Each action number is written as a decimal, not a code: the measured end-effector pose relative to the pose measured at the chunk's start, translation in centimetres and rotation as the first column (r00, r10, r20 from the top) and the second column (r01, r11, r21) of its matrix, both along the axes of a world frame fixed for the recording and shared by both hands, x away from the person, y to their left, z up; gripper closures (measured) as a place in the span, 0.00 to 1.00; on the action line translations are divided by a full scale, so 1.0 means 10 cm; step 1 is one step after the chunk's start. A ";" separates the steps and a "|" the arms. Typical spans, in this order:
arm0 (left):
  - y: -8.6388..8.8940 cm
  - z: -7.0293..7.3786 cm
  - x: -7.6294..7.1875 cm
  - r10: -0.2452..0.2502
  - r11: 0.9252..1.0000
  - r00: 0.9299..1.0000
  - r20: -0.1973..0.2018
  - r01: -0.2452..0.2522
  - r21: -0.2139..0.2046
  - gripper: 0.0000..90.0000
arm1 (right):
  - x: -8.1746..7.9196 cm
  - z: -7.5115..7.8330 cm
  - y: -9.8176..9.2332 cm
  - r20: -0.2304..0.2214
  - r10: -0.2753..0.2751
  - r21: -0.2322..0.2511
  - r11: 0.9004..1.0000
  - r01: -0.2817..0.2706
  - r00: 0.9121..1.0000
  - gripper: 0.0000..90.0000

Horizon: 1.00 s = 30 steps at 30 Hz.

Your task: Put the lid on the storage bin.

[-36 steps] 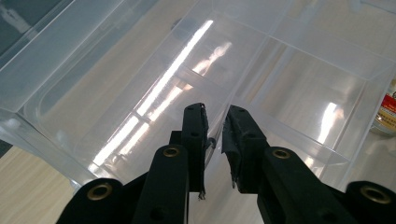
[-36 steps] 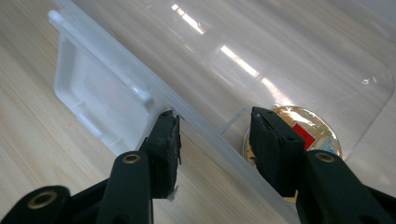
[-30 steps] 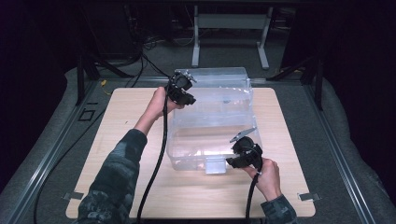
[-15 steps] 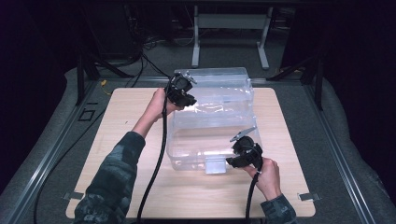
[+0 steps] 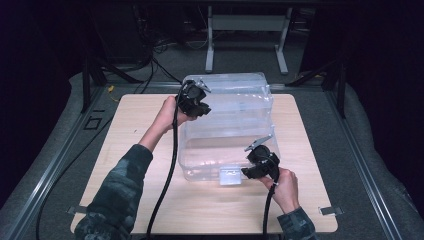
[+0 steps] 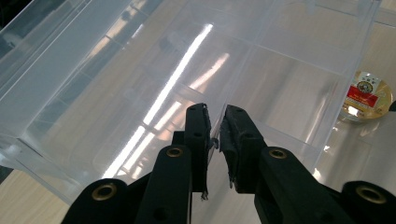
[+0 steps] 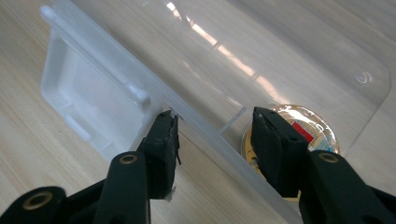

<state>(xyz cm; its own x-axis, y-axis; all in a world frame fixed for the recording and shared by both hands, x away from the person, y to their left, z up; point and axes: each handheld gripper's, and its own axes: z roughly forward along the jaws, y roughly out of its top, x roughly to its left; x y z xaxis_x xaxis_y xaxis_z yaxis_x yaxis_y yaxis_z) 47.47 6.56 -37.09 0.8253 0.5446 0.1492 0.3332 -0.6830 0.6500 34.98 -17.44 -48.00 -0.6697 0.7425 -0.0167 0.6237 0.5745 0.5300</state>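
Clear plastic forms the storage box (image 5: 227, 125), which sits on the light wooden counter (image 5: 130, 150), slightly toward its far half. In the high view the box carries a white latch (image 5: 230, 176) at the middle of its near lower edge. The left gripper (image 5: 196, 102) is held at the far left upper corner of the box. In the left gripper view its fingers (image 6: 198, 135) stand nearly together, with a thin transparent edge of the box (image 6: 140, 93) running into the narrow gap between them; they appear clamped on that edge. The right gripper (image 5: 254, 167) is at the near right part of the box, just right of the latch. In the right gripper view its fingers (image 7: 163, 149) stand apart and straddle the rim of the box (image 7: 201, 121): one finger lies outside the rim, beside the latch (image 7: 88, 98), and the other lies on the inner side. Whether the pads press on the rim cannot be told. A small round tin (image 7: 299, 128) with a gold rim and a red label lies behind the clear plastic, close to the inner finger. The same tin (image 6: 366, 95) shows through the box wall at the right edge of the left gripper view. A black cable (image 5: 167, 185) trails from the left gripper across the counter toward the near edge.
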 end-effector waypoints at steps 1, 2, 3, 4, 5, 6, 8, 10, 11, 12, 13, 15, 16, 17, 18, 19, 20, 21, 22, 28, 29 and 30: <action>-0.01 0.00 -0.01 -0.004 1.000 1.000 0.000 0.004 0.000 0.89 | 0.00 0.00 0.00 0.000 -0.002 0.000 1.000 0.002 1.000 0.58; -0.01 0.01 -0.02 -0.006 1.000 1.000 0.002 0.006 0.005 0.89 | 0.01 0.00 0.01 0.001 -0.003 0.002 1.000 0.003 1.000 0.58; -0.02 0.01 -0.03 -0.008 1.000 1.000 0.001 0.008 0.004 0.89 | 0.01 0.00 0.01 0.002 -0.003 0.002 1.000 0.003 1.000 0.58; -0.02 0.02 -0.03 -0.011 1.000 1.000 0.005 0.011 0.006 0.89 | 0.01 0.00 0.01 0.006 -0.007 -0.006 1.000 0.007 1.000 0.58; -0.02 0.02 -0.04 -0.013 1.000 1.000 0.009 0.013 0.007 0.89 | 0.01 0.00 0.01 0.009 -0.008 -0.005 1.000 0.008 1.000 0.58; -0.03 0.02 -0.05 -0.017 1.000 1.000 0.009 0.017 0.007 0.89 | 0.02 0.00 0.02 0.009 -0.010 -0.003 1.000 0.010 1.000 0.58; -0.03 0.03 -0.07 -0.022 1.000 1.000 0.012 0.022 0.007 0.89 | 0.02 -0.01 0.02 0.011 -0.013 0.002 1.000 0.013 1.000 0.58; -0.03 0.03 -0.09 -0.027 1.000 1.000 0.015 0.027 0.007 0.89 | 0.03 -0.01 0.02 0.015 -0.015 0.000 1.000 0.015 1.000 0.58; -0.03 0.03 -0.10 -0.028 1.000 0.999 0.015 0.028 0.007 0.89 | 0.03 -0.01 0.02 0.012 -0.017 0.005 1.000 0.017 1.000 0.58; -0.03 0.03 -0.10 -0.032 0.999 0.999 0.015 0.032 0.007 0.89 | 0.04 -0.01 0.03 0.012 -0.017 0.006 1.000 0.017 1.000 0.58; -0.03 0.03 -0.11 -0.034 0.999 0.999 0.019 0.033 0.008 0.89 | 0.04 -0.01 0.03 0.013 -0.017 0.006 1.000 0.017 1.000 0.58; -0.03 0.03 -0.13 -0.033 0.999 0.999 0.019 0.033 0.010 0.89 | 0.04 -0.02 0.02 0.013 -0.017 0.009 1.000 0.017 1.000 0.58; -0.03 0.03 -0.13 -0.032 0.999 0.999 0.019 0.032 0.010 0.89 | 0.04 -0.02 0.02 0.013 -0.017 0.011 1.000 0.017 1.000 0.58; -0.03 0.03 -0.14 -0.034 0.999 0.999 0.021 0.033 0.011 0.89 | 0.04 -0.02 0.02 0.011 -0.017 0.012 1.000 0.017 1.000 0.58; -0.04 0.03 -0.15 -0.032 0.999 0.999 0.022 0.032 0.014 0.89 | 0.04 -0.02 0.02 0.010 -0.016 0.016 1.000 0.015 1.000 0.58; -0.04 0.03 -0.16 -0.035 0.999 0.999 0.026 0.034 0.015 0.89 | 0.04 -0.02 0.02 0.011 -0.016 0.013 1.000 0.016 1.000 0.58; -0.04 0.02 -0.16 -0.036 0.999 0.999 0.027 0.036 0.015 0.89 | 0.04 -0.02 0.02 0.011 -0.016 0.013 1.000 0.016 1.000 0.58; -0.04 0.02 -0.17 -0.036 0.999 0.999 0.029 0.036 0.012 0.89 | 0.04 -0.02 0.02 0.010 -0.017 0.016 1.000 0.017 1.000 0.58; -0.04 0.02 -0.18 -0.036 0.999 0.999 0.031 0.035 0.010 0.89 | 0.05 -0.02 0.02 0.012 -0.015 0.019 1.000 0.015 1.000 0.58; -0.02 0.01 -0.25 -0.052 0.999 0.998 0.034 0.052 0.007 0.89 | 0.07 -0.03 0.03 0.014 -0.020 0.026 0.999 0.019 1.000 0.58; -0.02 0.01 -0.26 -0.054 0.999 0.998 0.037 0.054 0.005 0.89 | 0.08 -0.03 0.03 0.014 -0.021 0.028 0.999 0.021 1.000 0.58; -0.01 0.00 -0.27 -0.053 0.999 0.998 0.038 0.053 0.003 0.89 | 0.08 -0.03 0.03 0.013 -0.022 0.028 0.999 0.021 1.000 0.58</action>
